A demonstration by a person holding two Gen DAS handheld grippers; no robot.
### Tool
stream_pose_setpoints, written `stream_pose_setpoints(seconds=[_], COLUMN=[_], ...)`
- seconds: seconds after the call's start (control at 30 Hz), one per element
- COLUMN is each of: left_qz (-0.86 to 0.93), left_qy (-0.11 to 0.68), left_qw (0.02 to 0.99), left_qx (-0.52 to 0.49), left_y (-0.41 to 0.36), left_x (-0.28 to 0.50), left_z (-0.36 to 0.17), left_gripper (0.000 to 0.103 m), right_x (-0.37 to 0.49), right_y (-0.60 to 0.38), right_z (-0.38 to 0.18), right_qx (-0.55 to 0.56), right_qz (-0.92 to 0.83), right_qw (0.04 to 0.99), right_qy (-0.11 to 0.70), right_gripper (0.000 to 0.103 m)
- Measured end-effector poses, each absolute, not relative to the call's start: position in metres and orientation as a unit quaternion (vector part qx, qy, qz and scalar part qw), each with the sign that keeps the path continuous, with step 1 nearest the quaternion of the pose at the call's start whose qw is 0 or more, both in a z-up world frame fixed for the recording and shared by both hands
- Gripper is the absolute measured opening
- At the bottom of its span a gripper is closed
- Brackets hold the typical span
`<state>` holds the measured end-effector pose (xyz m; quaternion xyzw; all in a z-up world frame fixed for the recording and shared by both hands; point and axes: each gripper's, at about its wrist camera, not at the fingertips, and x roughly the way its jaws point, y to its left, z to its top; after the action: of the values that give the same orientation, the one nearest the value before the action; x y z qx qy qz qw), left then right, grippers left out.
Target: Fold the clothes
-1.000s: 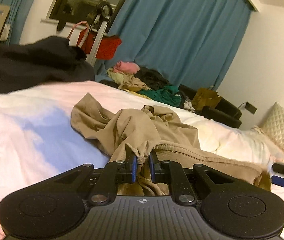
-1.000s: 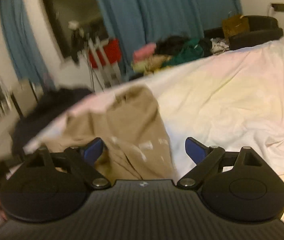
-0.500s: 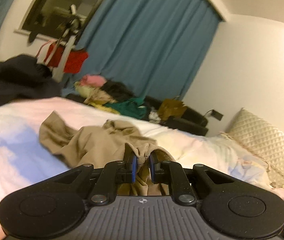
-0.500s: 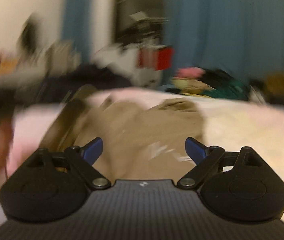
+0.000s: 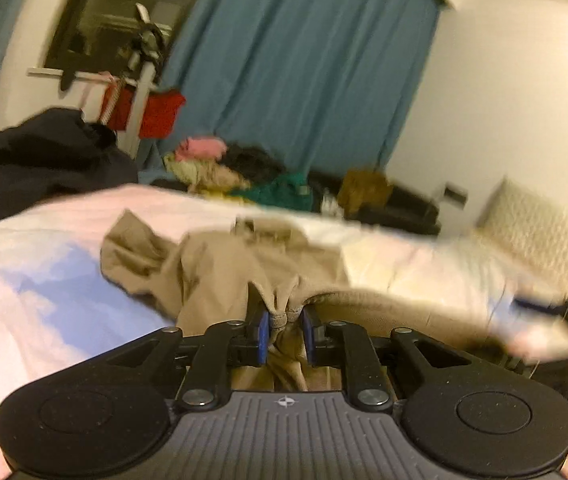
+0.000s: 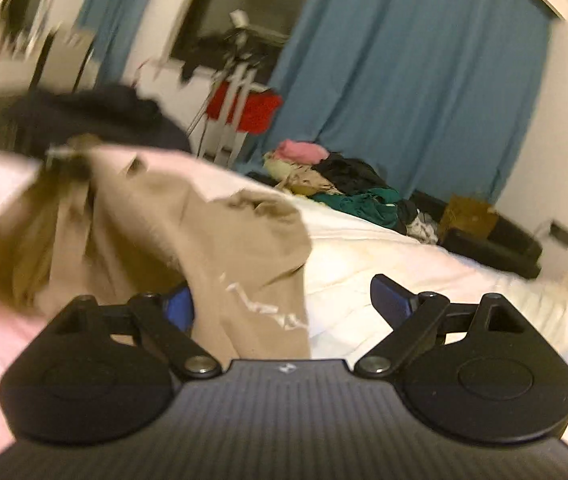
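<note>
Right tongs (image 6: 281,300) spread wide over tan garment (image 6: 219,236) on bed (image 6: 384,256).

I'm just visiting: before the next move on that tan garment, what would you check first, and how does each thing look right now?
1. Left gripper has the tan garment's hem between its jaws: ok, though they are opening.
2. Right gripper open: ok.
3. Right gripper gripping cloth: not ok, fabric only lies between.
4. Garment flat: not ok, bunched.
5. Bedspread space beside it: ok.
6. Sharp view: not ok, blurred.
</note>
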<state>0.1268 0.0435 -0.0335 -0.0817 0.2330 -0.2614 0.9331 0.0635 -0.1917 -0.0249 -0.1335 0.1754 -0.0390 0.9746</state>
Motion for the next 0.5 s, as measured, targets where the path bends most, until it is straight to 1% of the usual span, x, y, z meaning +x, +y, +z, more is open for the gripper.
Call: stream_pose_setpoints(seconds=[0.07,0.1,0.13,0.17,0.2,0.23,0.27,0.33,0.4,0.5], left_qz=[-0.265,-0.265,-0.266,-0.266,-0.267,-0.264,-0.261,-0.251,-0.235,-0.206], left_qy=[0.24,0.239,0.238,0.236,0.234,0.222,0.209,0.173,0.128,0.082], left_qw=[0.933,0.934,0.934,0.935,0.935,0.938,0.941,0.948,0.951,0.944], left_qx=[-0.043,-0.024,-0.013,-0.002,0.009,0.027,0.046,0.094,0.152,0.245], left_y=[0.034,0.029,0.026,0.023,0.02,0.018,0.015,0.01,0.001,-0.022], left_x=[0.126,0.125,0.123,0.121,0.12,0.115,0.11,0.098,0.085,0.073], left_z=[-0.042,-0.045,-0.045,-0.045,-0.045,-0.043,-0.041,-0.038,-0.04,-0.056], left_gripper=[0.02,0.025,0.034,0.039,0.047,0.057,0.062,0.08,0.086,0.086], right_x=[0.072,0.076,0.08,0.084,0.089,0.093,0.093,0.09,0.089,0.086], right_y=[-0.206,-0.213,-0.218,-0.223,-0.227,-0.232,-0.237,-0.243,-0.248,-0.253], right_z=[-0.025,-0.025,-0.027,-0.031,-0.034,-0.037,-0.039,-0.041,-0.042,-0.042], right_qx=[-0.102,-0.087,-0.064,-0.04,-0.015,0.01,0.039,0.095,0.139,0.18], right_qz=[-0.042,-0.043,-0.038,-0.03,-0.023,-0.016,-0.008,0.006,0.016,0.022], right_qw=[0.975,0.975,0.974,0.973,0.97,0.967,0.964,0.957,0.95,0.943], right_qy=[0.191,0.201,0.213,0.227,0.241,0.254,0.263,0.275,0.278,0.279], right_gripper=[0.091,0.091,0.091,0.091,0.091,0.091,0.091,0.091,0.091,0.091])
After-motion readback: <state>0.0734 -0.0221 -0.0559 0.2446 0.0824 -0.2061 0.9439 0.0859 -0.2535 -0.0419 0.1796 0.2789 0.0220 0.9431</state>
